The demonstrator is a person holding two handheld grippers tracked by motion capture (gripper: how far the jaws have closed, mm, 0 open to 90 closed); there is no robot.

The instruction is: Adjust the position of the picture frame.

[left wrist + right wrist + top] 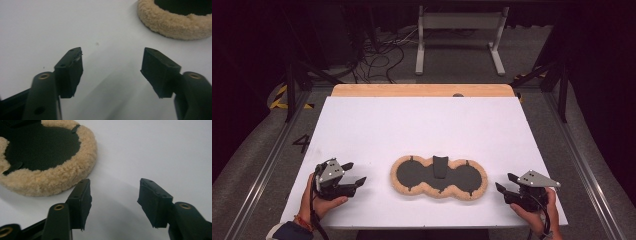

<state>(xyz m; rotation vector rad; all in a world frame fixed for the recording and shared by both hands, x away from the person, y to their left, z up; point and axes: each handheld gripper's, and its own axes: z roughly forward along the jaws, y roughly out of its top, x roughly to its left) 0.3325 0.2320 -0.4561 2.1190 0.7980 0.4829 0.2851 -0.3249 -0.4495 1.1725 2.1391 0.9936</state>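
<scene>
Lying flat near the front middle of the white table [422,125], a pair of fleece-trimmed earmuffs [439,177] shows two dark round pads joined at the centre, with a short black strap across the join and a tan fleece rim all around. Nothing rests on the earmuffs or touches them. To their left, the left gripper [353,173] sits on the tabletop in a person's left hand [319,200], its jaws spread and holding nothing; in the left gripper view only bare white surface lies between its pads, with the fleece rim well ahead at the upper right. To the right, the right gripper [506,182] rests in the right hand [537,212] near the table's front right corner, jaws likewise apart and empty, the fleece edge just off its left jaw in the right gripper view. Open white surface stretches behind the earmuffs to a strip of bare wood [422,90] along the far edge. Beyond the table, a white metal stand [460,35] and loose cables [379,57] lie on the grey floor.
</scene>
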